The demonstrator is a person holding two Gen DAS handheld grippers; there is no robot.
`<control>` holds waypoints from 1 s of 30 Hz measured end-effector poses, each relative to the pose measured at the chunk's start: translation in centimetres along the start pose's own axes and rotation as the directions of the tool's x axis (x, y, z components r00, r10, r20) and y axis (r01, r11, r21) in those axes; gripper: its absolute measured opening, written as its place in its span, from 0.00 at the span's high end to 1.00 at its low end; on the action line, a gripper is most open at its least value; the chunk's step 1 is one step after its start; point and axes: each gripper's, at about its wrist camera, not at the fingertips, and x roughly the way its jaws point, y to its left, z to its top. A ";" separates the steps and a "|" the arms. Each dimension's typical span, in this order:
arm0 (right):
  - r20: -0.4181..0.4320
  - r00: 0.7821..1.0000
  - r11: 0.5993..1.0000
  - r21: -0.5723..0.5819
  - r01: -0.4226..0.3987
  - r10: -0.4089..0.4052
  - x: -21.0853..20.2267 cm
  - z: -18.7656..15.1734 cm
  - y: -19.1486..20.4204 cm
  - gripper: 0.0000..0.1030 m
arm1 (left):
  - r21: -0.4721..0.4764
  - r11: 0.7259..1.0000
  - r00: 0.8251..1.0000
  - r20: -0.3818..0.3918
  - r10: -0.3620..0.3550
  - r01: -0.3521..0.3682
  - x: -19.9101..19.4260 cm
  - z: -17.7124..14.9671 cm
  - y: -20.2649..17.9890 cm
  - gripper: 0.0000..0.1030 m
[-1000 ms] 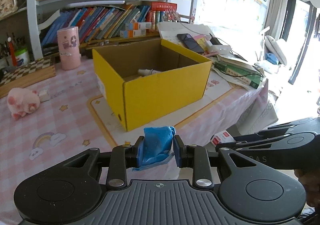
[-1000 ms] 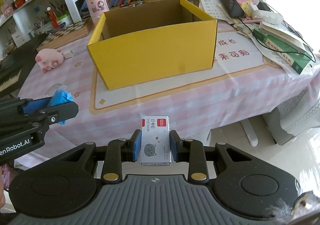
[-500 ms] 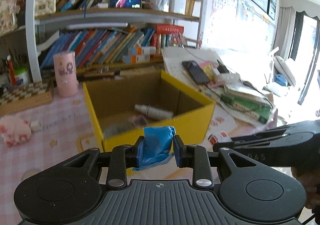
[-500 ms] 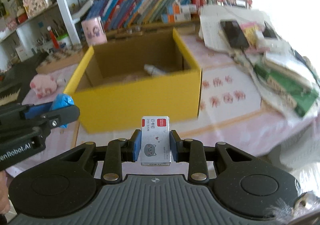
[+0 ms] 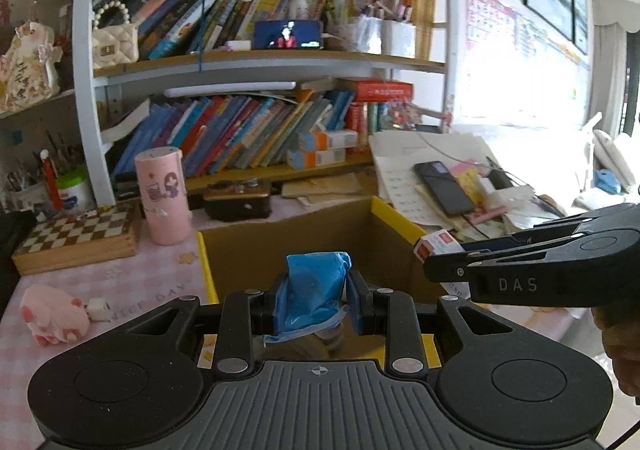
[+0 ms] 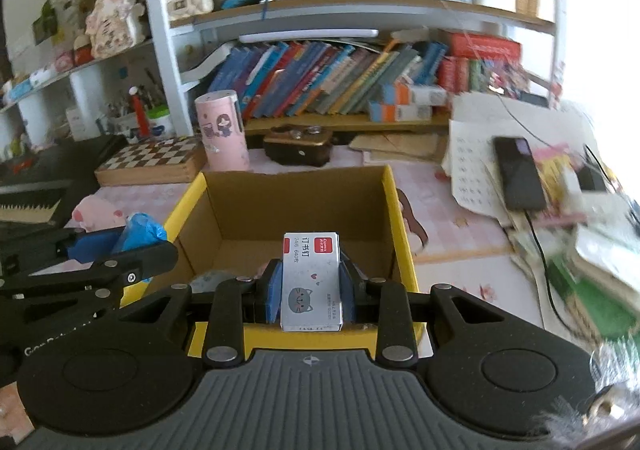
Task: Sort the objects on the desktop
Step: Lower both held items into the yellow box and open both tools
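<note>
Your crumpled plastic bag (image 5: 316, 290) is bright blue; the small staple carton (image 6: 311, 282) at six o'clock is grey with a red label; the open cardboard box (image 6: 398, 226) is yellow outside, brown within; the wooden board (image 6: 154, 158) at ten o'clock is brown-and-white chequered.

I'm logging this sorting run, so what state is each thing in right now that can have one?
Left gripper: shut on the blue wad.
Right gripper: shut on the staple box, held over the box.
Yellow box: open-topped, some items inside.
Phone on the papers: screen dark, cable plugged in.
Phone on the shelf: screen lit.
</note>
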 end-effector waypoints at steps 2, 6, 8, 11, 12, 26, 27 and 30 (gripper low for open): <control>-0.014 1.000 0.999 -0.036 -0.008 0.008 1.3 0.5 -0.1 0.73 | -0.003 1.000 1.000 -0.012 0.016 -0.016 1.0 0.1 0.2 0.73; -0.060 0.998 0.995 -0.093 -0.032 0.026 3.7 0.9 -0.2 0.73 | 0.013 0.999 0.998 -0.041 0.040 -0.039 3.0 0.2 0.2 0.73; -0.084 0.996 0.991 -0.124 -0.044 0.034 4.9 0.8 -0.2 0.73 | 0.022 0.999 0.997 -0.056 0.048 -0.047 3.7 0.1 0.1 0.73; -0.122 0.992 0.986 -0.154 -0.063 0.044 6.5 0.7 -0.3 0.73 | 0.035 0.998 0.995 -0.079 0.058 -0.055 4.9 -0.1 0.0 0.73; -0.133 0.990 0.984 -0.164 -0.067 0.045 7.0 0.7 -0.4 0.73 | 0.039 0.998 0.995 -0.085 0.061 -0.058 5.2 -0.1 -0.1 0.73; -0.266 0.959 0.968 -0.199 -0.153 0.097 12.0 0.7 -1.7 0.73 | 0.067 0.996 0.977 -0.199 0.077 -0.065 9.4 -1.0 -0.4 0.73; -0.270 0.958 0.966 -0.207 -0.155 0.096 12.2 0.7 -1.6 0.73 | 0.066 0.996 0.976 -0.205 0.077 -0.065 9.6 -1.0 -0.3 0.73; -0.294 0.950 0.962 -0.212 -0.171 0.104 12.9 0.7 -1.5 0.73 | 0.063 0.996 0.972 -0.221 0.076 -0.064 10.0 -1.2 -0.2 0.73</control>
